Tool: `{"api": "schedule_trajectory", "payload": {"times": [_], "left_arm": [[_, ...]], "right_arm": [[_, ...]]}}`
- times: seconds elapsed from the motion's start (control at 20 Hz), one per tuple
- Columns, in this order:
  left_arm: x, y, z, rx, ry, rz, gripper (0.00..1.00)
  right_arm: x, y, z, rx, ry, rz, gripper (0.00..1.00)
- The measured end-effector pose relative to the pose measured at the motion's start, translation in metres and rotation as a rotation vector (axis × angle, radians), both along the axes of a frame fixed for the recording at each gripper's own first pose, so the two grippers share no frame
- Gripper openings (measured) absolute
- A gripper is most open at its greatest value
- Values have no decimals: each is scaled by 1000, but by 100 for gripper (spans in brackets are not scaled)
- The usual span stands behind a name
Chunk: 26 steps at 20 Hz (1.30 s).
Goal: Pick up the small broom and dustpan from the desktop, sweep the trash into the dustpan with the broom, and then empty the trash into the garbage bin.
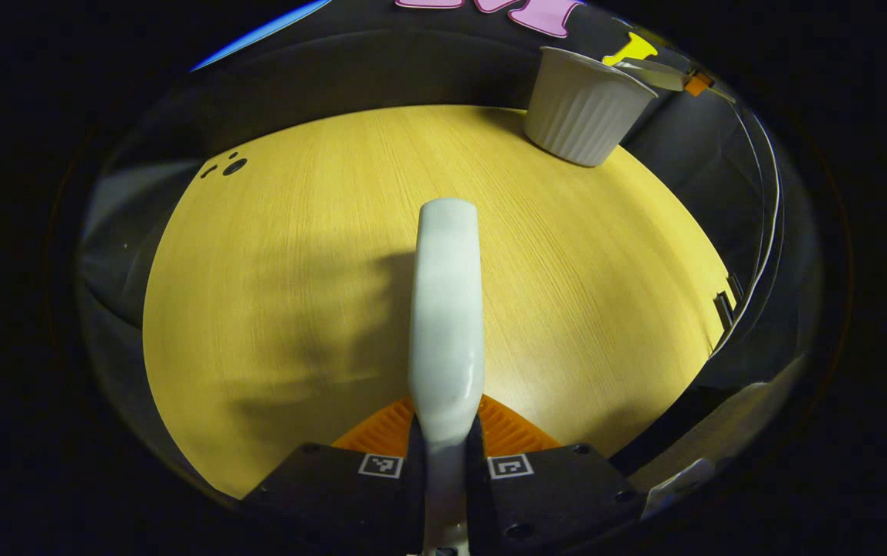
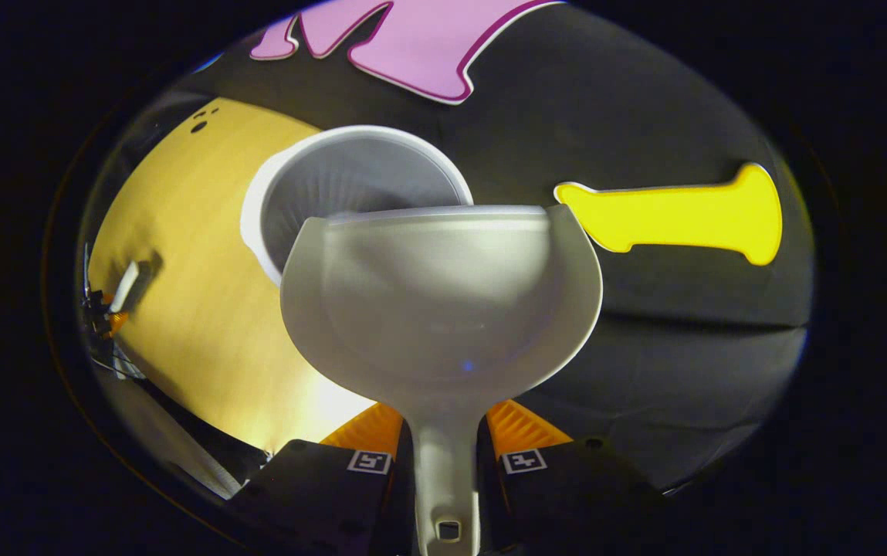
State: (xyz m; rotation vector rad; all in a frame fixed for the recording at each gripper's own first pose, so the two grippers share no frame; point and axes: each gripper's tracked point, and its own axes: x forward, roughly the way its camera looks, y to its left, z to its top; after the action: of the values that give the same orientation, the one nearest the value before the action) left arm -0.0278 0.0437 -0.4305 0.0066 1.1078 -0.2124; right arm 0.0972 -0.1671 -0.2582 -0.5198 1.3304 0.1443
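My left gripper (image 1: 445, 448) is shut on the white broom (image 1: 447, 309), which points forward just above the wooden table (image 1: 273, 255); its bristles are hidden. The white ribbed garbage bin (image 1: 586, 108) stands at the table's far right corner. My right gripper (image 2: 443, 440) is shut on the handle of the white dustpan (image 2: 443, 293), held with its front lip over the near rim of the bin (image 2: 350, 177). The pan's inside looks bare. Far left in the right gripper view, the left gripper (image 2: 107, 309) and the broom (image 2: 125, 286) are small.
A few small dark spots (image 1: 228, 166) lie near the table's far left edge. A thin white cable (image 1: 771, 224) runs down beyond the table's right edge. Black cloth walls close in behind the bin.
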Motion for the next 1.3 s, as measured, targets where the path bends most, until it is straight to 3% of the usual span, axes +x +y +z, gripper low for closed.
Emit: {"api": "schedule_trajectory", "payload": {"times": [0.3, 0.6, 0.95, 1.1, 1.3], "left_arm": [[2, 7, 6, 43, -9, 19, 25], [8, 12, 13, 71, -26, 43, 25], [12, 16, 11, 107, -25, 60, 26], [10, 18, 9, 125, -17, 72, 26], [6, 20, 5, 151, 0, 70, 26]], "right_arm": [[-49, 19, 25, 141, -126, -18, 34], [-130, 86, 9, 283, -159, 20, 37], [-226, 173, -80, 428, -47, -32, 37], [-251, 199, -122, 459, -14, -88, 41], [-271, 216, -174, 447, 8, -155, 34]]}}
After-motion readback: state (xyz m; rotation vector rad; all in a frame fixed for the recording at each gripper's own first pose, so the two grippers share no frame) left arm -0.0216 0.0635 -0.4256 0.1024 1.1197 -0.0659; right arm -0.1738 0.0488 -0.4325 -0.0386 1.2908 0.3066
